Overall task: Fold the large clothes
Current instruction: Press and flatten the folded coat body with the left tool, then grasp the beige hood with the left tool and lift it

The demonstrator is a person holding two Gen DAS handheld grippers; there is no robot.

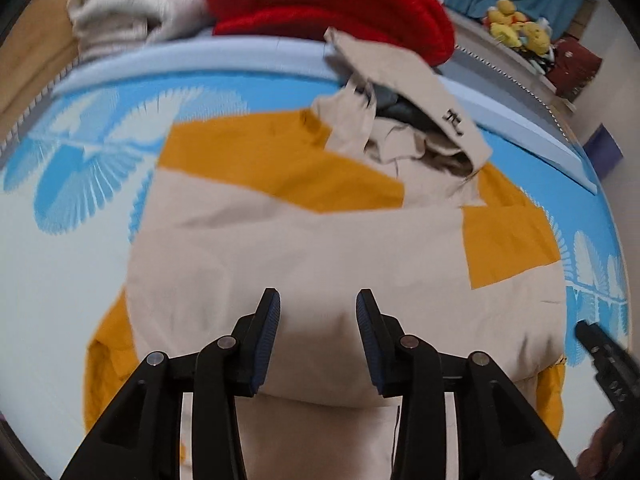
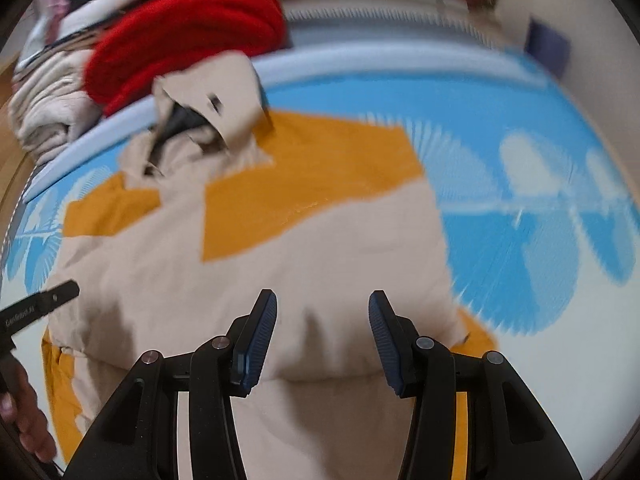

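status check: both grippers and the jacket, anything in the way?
Left gripper open, empty; right gripper likewise. Beige-and-mustard hooded jacket lies partly folded on blue patterned bedsheet. Red knit pile behind hood; not obstructing.

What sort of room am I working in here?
Probably a bedroom. The jacket lies spread on a bed with a blue patterned sheet, folded knitwear is stacked at its far edge, and plush toys sit on a ledge behind. Both grippers hang open over the jacket.

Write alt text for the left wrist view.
A beige and orange jacket lies on a blue-patterned bed, with the open left gripper over its near part. Behind it lie a red knit and a cream garment.
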